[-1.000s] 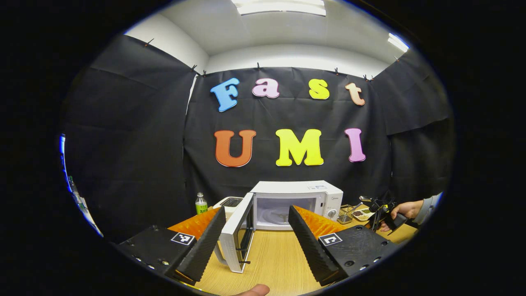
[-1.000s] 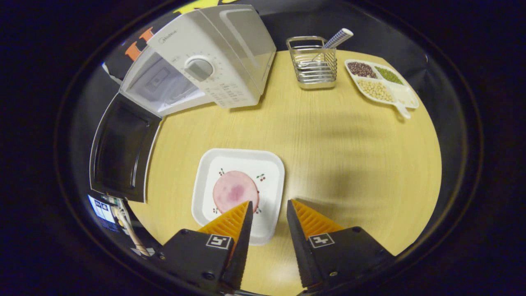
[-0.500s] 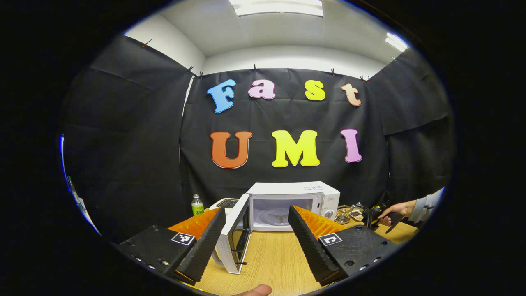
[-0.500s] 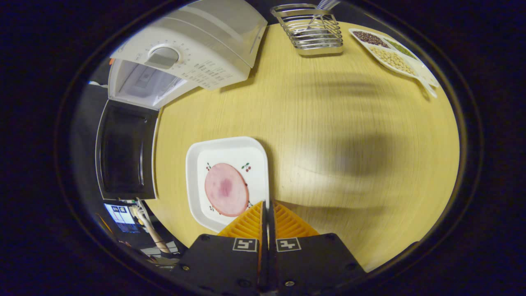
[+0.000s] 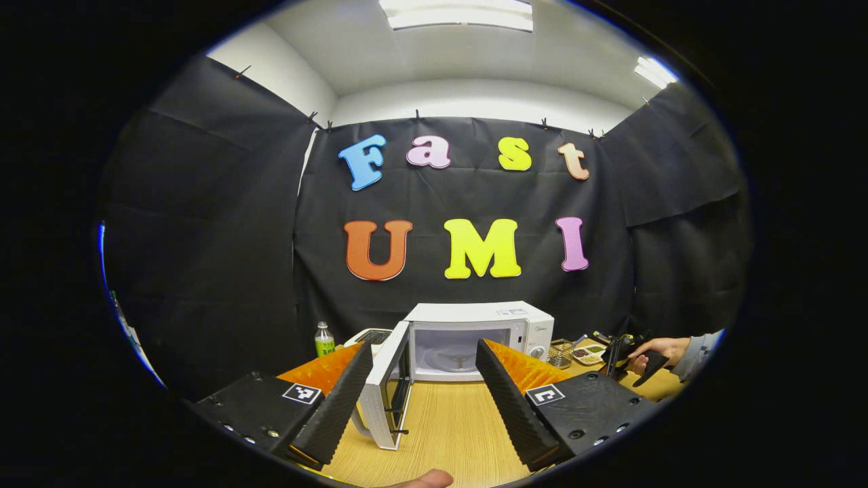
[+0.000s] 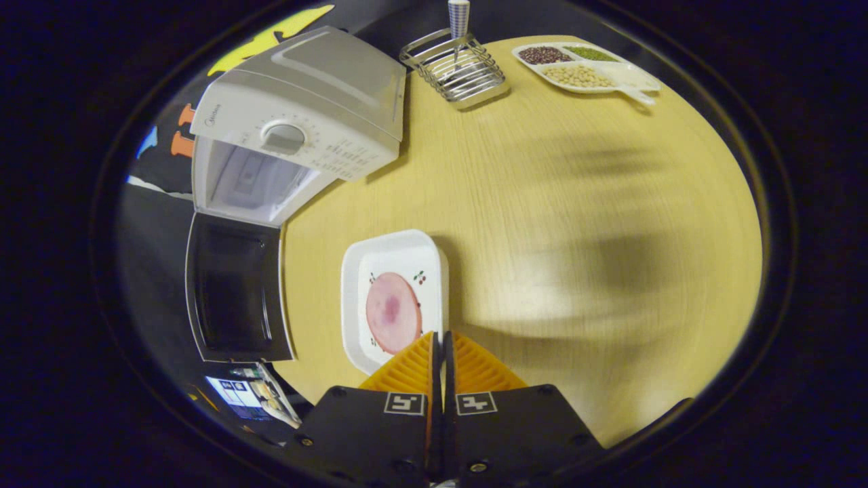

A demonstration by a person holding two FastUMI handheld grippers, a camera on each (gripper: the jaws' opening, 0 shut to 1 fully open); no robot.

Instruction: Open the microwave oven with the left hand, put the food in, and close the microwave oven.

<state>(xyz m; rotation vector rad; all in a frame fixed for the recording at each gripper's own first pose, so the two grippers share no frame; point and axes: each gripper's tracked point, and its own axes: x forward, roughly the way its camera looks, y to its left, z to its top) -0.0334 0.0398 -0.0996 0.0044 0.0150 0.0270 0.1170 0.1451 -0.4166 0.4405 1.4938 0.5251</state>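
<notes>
The right gripper (image 6: 439, 337), fingers pinched together apparently on the rim of the stiff, light plate (image 6: 392, 261) before the open microwave (image 6: 291, 142), risks the ham slice (image 6: 392, 313) sliding; the left gripper (image 5: 424, 352) gapes empty.

Matt wood-grain table (image 6: 542, 224) (glossy white plate (image 6: 356, 271)), wire-metal rack (image 6: 454, 71).

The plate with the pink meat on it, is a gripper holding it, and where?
Yes. The right gripper is shut on the plate, pinching its right edge near the corner. The left gripper is open, holding nothing.
</notes>
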